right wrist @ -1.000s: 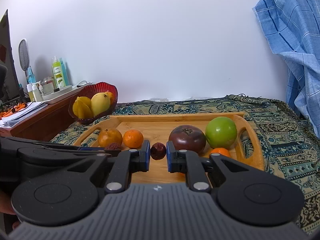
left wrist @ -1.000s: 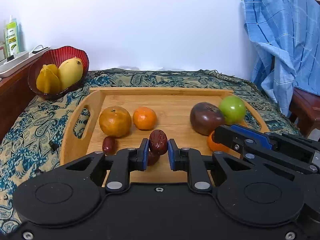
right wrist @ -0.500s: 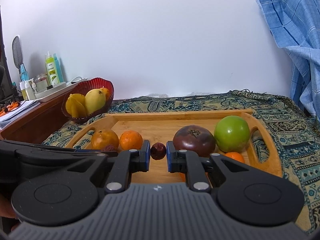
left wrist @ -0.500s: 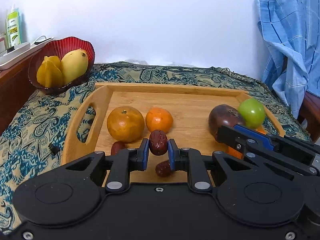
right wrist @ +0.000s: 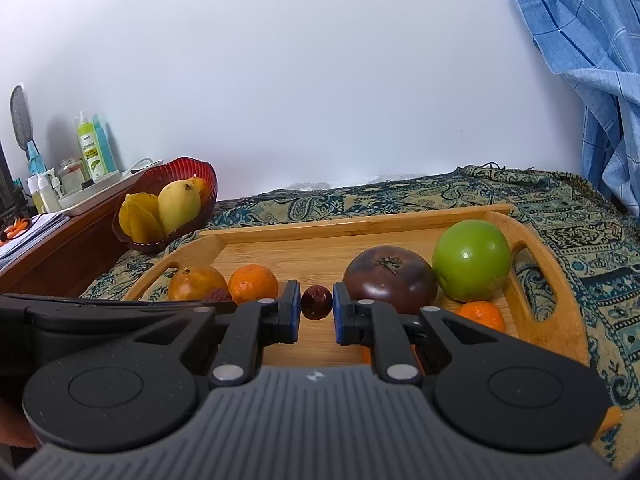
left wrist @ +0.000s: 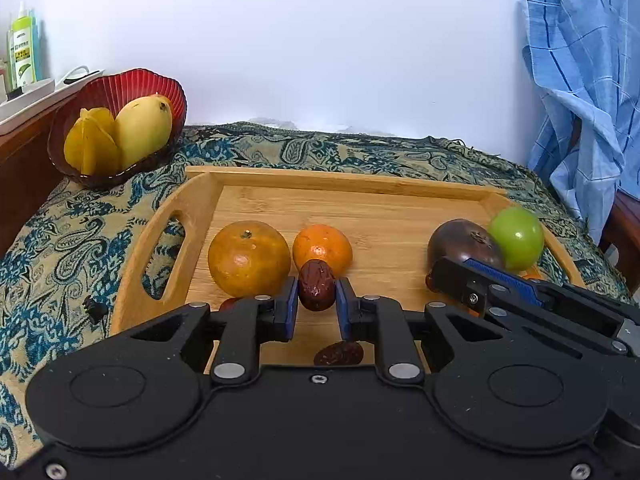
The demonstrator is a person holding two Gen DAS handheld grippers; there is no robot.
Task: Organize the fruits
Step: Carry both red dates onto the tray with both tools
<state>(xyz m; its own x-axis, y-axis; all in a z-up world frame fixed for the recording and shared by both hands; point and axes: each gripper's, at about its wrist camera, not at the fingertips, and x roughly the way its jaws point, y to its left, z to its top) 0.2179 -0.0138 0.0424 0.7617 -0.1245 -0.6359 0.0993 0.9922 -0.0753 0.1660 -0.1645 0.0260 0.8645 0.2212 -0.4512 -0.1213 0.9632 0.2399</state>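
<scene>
My left gripper [left wrist: 317, 298] is shut on a dark red date [left wrist: 317, 285], held just above the wooden tray [left wrist: 352, 178]. My right gripper [right wrist: 316, 307] is shut on another red date [right wrist: 316, 302] above the tray [right wrist: 360, 216]. On the tray lie a large orange [left wrist: 249, 258], a small tangerine [left wrist: 322, 243], a dark purple fruit [left wrist: 464, 242], a green apple [left wrist: 517, 238] and a loose date [left wrist: 338, 353] under my left gripper. A second tangerine [right wrist: 481, 314] sits by the purple fruit [right wrist: 390, 278] and green apple [right wrist: 472, 265].
A red bowl [left wrist: 132, 88] with a mango [left wrist: 143, 130] and a starfruit [left wrist: 91, 146] stands at the back left on the patterned cloth [left wrist: 72, 236]. A wooden shelf with bottles [right wrist: 90, 148] is at the left. A blue cloth [left wrist: 588, 80] hangs at the right.
Both grippers, each still holding its date, have moved forward over the tray towards the fruits. A loose date on the tray now shows under my left gripper.
</scene>
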